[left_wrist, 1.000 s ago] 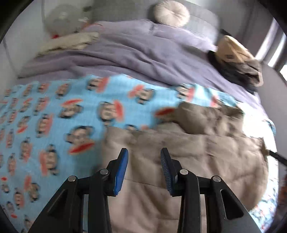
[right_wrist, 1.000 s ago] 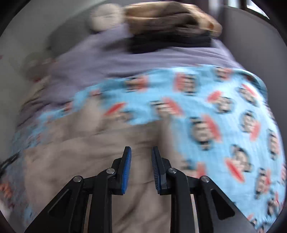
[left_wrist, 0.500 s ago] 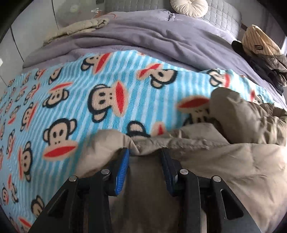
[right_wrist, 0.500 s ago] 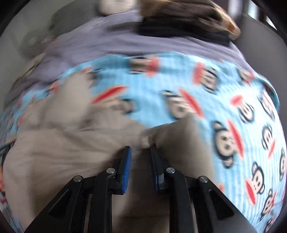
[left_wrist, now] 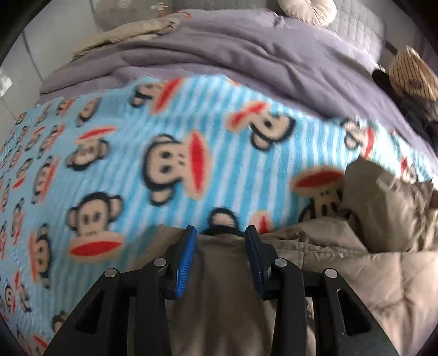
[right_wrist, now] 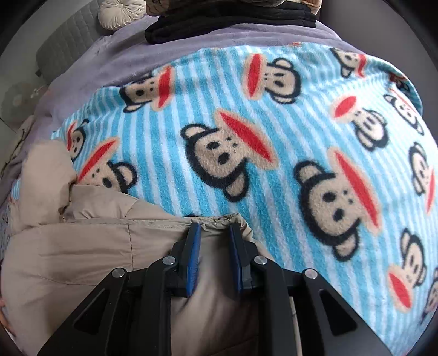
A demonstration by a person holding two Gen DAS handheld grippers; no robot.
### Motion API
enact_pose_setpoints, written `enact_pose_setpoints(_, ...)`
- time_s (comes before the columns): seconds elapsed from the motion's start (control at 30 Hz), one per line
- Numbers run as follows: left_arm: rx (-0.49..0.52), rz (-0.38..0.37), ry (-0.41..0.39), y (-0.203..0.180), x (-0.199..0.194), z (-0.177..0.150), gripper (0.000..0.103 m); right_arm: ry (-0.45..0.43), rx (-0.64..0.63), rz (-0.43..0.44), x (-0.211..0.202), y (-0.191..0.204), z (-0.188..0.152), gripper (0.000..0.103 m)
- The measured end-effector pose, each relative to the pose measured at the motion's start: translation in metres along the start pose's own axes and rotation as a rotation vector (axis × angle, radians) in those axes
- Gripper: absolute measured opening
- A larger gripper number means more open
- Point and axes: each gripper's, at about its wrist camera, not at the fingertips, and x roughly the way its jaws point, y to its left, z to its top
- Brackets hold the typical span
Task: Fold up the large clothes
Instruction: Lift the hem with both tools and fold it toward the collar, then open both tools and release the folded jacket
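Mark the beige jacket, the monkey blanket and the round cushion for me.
beige jacket (right_wrist: pixel 82 246), right wrist view, quilted panel left of the gripper.
monkey blanket (right_wrist: pixel 284 131), right wrist view, striped patch between monkey faces.
round cushion (left_wrist: pixel 306 9), left wrist view, its pleated front.

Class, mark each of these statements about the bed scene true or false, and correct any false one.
1. The beige quilted puffer jacket lies on a blue striped fleece blanket with monkey faces. True.
2. The left gripper has its blue-padded fingers either side of the jacket's edge. True.
3. The right gripper hovers over the grey-purple duvet. False: it is at the jacket's edge, with bunched fabric between its fingers.
4. The round cream cushion sits on the jacket. False: it rests by the grey quilted headboard.
5. The monkey blanket is green. False: it is blue and white.
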Motion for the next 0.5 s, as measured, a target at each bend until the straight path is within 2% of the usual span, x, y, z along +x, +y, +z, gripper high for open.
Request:
enact_pose_setpoints(0.1,0.018,0.003,-0.014,0.013,-0.026,0.001,0.039,-0.011,0.04,0.015,-0.022,0.001,0.007,0.026)
enact_pose_setpoints(0.17,0.052,-0.002,-0.02,0.017,-0.045,-0.005,0.039,-0.034,0.057,0.032,-0.04,0.002,0.0,0.041)
enact_pose_setpoints(0.23,0.083,-0.014,-0.013,0.017,-0.065,-0.018,0.039,-0.046,0.057,0.054,-0.059,0.004,-0.012,0.051)
enact_pose_setpoints(0.27,0.093,-0.021,-0.004,0.017,-0.073,-0.026,0.039,-0.049,0.054,0.063,-0.068,0.005,-0.019,0.053)
enact_pose_setpoints(0.3,0.099,-0.027,0.011,0.018,-0.081,-0.036,0.043,-0.049,0.05,0.073,-0.076,0.006,-0.024,0.053)
enact_pose_setpoints(0.33,0.1,-0.032,0.022,0.018,-0.087,-0.043,0.058,-0.046,0.049,0.086,-0.084,0.006,-0.033,0.053)
enact_pose_setpoints(0.4,0.089,-0.045,0.04,0.02,-0.099,-0.062,0.078,-0.037,0.059,0.118,-0.1,0.005,-0.05,0.057)
enact_pose_setpoints(0.43,0.085,-0.047,0.042,0.019,-0.104,-0.07,0.081,-0.034,0.068,0.128,-0.109,0.003,-0.063,0.063)
enact_pose_setpoints(0.5,0.088,-0.049,0.061,0.016,-0.112,-0.087,0.081,-0.026,0.08,0.153,-0.12,0.001,-0.077,0.066)
